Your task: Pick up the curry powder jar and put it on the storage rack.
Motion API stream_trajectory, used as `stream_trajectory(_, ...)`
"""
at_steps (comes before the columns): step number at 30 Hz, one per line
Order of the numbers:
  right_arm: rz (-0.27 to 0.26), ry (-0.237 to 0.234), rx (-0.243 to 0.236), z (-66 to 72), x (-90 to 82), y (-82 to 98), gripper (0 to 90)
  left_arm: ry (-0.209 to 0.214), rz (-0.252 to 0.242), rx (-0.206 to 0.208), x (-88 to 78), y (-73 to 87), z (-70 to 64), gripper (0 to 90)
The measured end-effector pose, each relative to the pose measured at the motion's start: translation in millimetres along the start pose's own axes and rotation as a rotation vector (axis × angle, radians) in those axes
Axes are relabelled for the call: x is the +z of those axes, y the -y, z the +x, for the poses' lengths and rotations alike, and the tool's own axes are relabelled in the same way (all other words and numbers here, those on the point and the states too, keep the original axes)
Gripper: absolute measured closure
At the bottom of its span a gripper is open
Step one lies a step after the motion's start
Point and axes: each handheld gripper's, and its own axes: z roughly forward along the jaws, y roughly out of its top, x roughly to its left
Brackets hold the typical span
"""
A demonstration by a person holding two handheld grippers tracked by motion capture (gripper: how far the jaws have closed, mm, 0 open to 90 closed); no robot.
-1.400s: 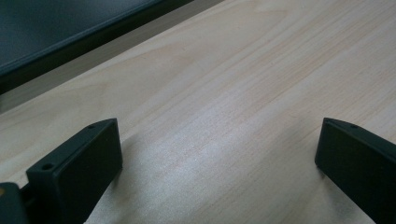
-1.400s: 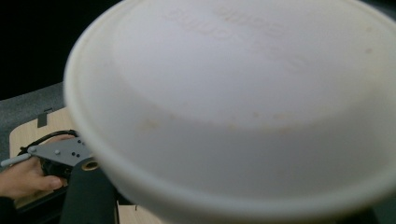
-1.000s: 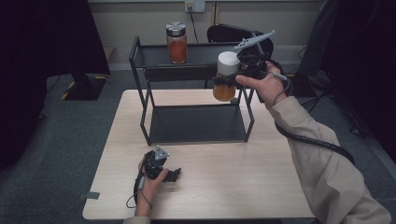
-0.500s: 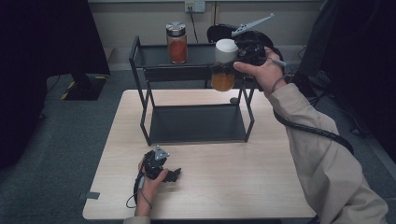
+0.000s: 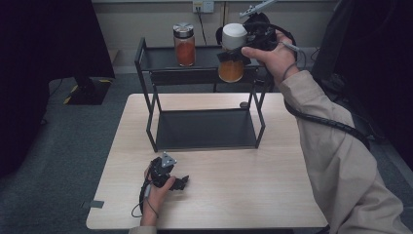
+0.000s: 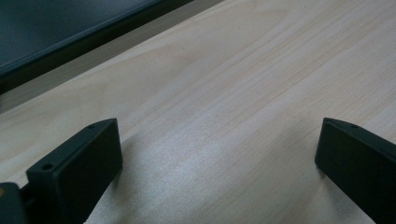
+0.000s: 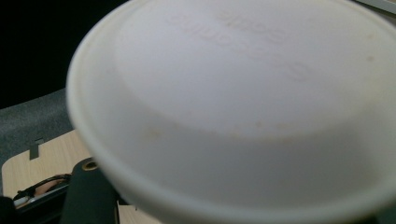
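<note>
right gripper [image 5: 237, 52] clamped on white-lidded jar [image 5: 232, 53] — held in the air at the shelf's [image 5: 160, 58] top tier; left gripper [image 5: 181, 183] — jaws apart, resting on table [image 5: 253, 190].

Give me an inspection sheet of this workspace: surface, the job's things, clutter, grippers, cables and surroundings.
Surface: light wooden table, bare apart from a black two-tier rack at its far side.
Job's things: white-lidded jar of orange contents, held in the air at the rack's top shelf, right end; metal-lidded jar of orange contents stands on that shelf.
Clutter: nothing seen.
Grippers: right gripper shut on the white-lidded jar; left gripper resting on the table near its front edge, jaws open and empty.
Cables: one trails from each gripper; another runs down from a wall socket.
Surroundings: grey carpet, beige wall, dark shapes at both sides.
</note>
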Motion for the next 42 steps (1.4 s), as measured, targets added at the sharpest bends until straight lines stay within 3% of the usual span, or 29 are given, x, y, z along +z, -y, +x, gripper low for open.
stream_trajectory(11, 0.011, 0.043, 0.011, -10.8, 7.4, -19.1, 33.2, 0.0, 0.0, 0.0, 0.0, 0.0, 0.0, 0.0)
stream_trajectory(26, 0.024, 0.103, 0.026, -22.1, 38.3, -43.8, 33.2, 0.0, 0.002, 0.003, -0.1, -0.2, 0.2, 0.0)
stream_trajectory(42, 0.028, 0.137, 0.095, -31.6, 69.2, -38.8, 33.3, 0.0, 0.002, 0.003, -0.1, -0.3, 0.2, 0.0)
